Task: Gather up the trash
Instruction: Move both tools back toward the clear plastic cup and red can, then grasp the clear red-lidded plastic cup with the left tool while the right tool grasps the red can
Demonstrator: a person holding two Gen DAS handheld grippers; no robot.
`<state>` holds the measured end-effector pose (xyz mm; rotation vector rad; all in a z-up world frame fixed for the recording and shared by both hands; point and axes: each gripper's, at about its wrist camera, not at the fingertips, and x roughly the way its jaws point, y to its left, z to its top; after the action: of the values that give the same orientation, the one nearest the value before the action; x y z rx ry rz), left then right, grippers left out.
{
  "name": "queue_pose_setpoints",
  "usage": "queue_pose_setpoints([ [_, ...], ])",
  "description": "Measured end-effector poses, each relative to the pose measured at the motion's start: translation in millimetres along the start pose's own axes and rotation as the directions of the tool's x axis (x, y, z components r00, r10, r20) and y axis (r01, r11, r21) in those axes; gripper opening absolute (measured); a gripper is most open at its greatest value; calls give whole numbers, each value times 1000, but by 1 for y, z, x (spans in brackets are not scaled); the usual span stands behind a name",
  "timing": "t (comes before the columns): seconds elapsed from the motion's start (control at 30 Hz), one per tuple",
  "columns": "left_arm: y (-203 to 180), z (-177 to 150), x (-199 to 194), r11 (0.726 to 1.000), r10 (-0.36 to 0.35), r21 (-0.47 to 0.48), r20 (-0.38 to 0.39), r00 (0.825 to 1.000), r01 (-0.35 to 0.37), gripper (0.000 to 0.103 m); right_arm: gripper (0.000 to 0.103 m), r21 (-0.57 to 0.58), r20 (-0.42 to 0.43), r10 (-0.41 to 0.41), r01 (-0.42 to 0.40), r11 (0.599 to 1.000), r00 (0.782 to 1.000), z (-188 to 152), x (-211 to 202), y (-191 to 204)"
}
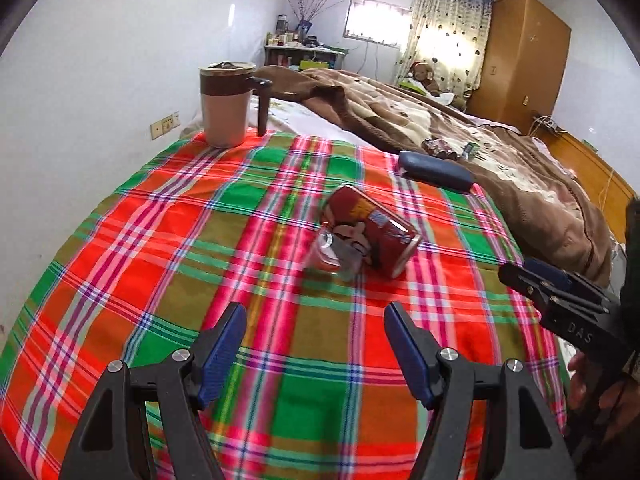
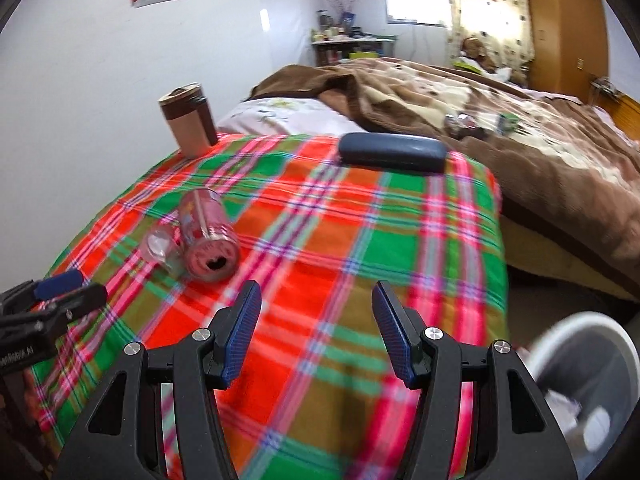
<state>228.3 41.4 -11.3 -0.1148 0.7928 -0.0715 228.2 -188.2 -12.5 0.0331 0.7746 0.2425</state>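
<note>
Both jaws stand spread and empty: left gripper (image 1: pixel 316 328), right gripper (image 2: pixel 316 308). Beyond them the red can (image 1: pixel 370 234) lies toppled on the plaid cloth (image 1: pixel 160 240), touching a clear cup (image 1: pixel 332 254). Nothing collected yet; white bin (image 2: pixel 580 344) waits right of the cloth.

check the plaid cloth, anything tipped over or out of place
Yes. A red printed drink can lies on its side mid-cloth, opened end toward the right wrist camera, and a small clear glass jar lies tipped against it. The tan lidded mug stands upright at the far corner. Nothing looks spilled on the red-and-green plaid cloth.
</note>
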Motion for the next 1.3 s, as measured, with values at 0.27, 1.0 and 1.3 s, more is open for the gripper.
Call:
queue_pose_setpoints([
  [0.27, 12, 6, 12, 1000, 27, 2, -10, 1000, -27, 71, 59, -63, -18, 142, -143, 988, 990, 25, 34, 32],
  [1.0, 25, 14, 31, 1000, 13, -27, -47, 999, -14, 71, 60, -96, -136, 205, -219, 971, 969, 42, 80, 60],
  [1.3, 11, 27, 53, 999, -12, -31, -70, 997, 10, 71, 57, -52, -78, 101, -105, 993, 992, 39, 74, 39],
])
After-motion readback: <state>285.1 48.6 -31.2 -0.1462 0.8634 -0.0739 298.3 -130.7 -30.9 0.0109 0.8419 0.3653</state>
